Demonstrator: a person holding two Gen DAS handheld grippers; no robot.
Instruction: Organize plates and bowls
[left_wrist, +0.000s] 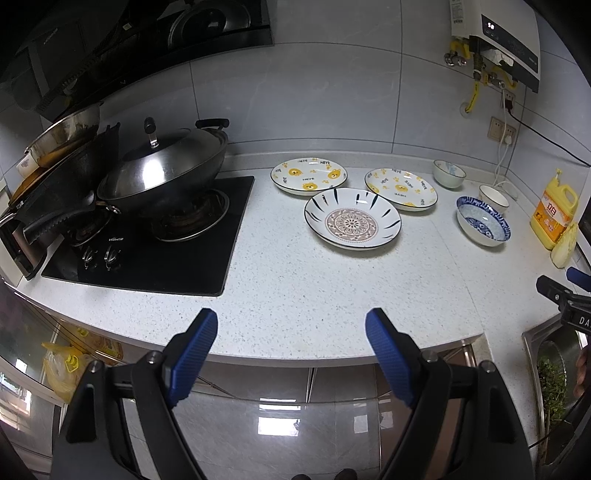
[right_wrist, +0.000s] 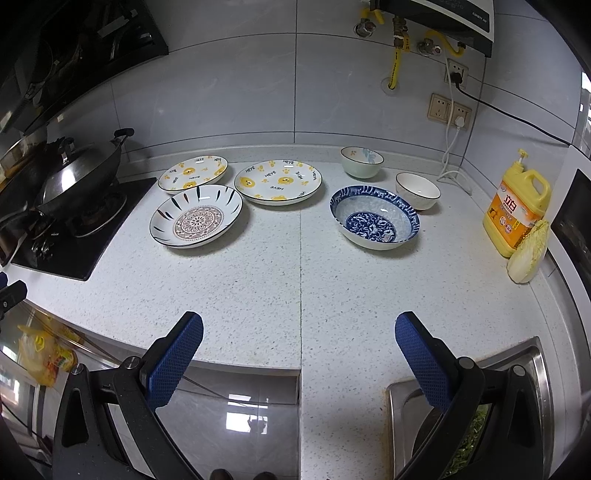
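We see the speckled white table (right_wrist: 258, 288) running from the black stove (left_wrist: 147, 258) on the left to the steel sink (right_wrist: 532, 373) on the right. On the stove sits a lidded wok (left_wrist: 162, 173).

Three plates lie toward the back of the table, close to the stove. The mandala plate (right_wrist: 195, 218) is nearest to us; behind it are the left bear plate (right_wrist: 194, 174) and the right bear plate (right_wrist: 277, 181), and the mandala plate's rim looks to overlap or touch both, though we cannot tell which.

To the right of the plates stand three bowls, each upright. The blue patterned bowl (right_wrist: 373, 218) is the largest and nearest; the white bowl with a dark rim (right_wrist: 418, 190) stands just behind it to the right, and the pale bowl (right_wrist: 362, 161) stands by the wall.

Further right, a yellow detergent jug (right_wrist: 517, 210) has a piece of cabbage (right_wrist: 528, 254) leaning against it.

Our left claw (left_wrist: 291, 328) hangs over the table's front edge, spread wide and holding nothing. Our right claw (right_wrist: 299, 332) does likewise, beside the sink, wide apart and empty.
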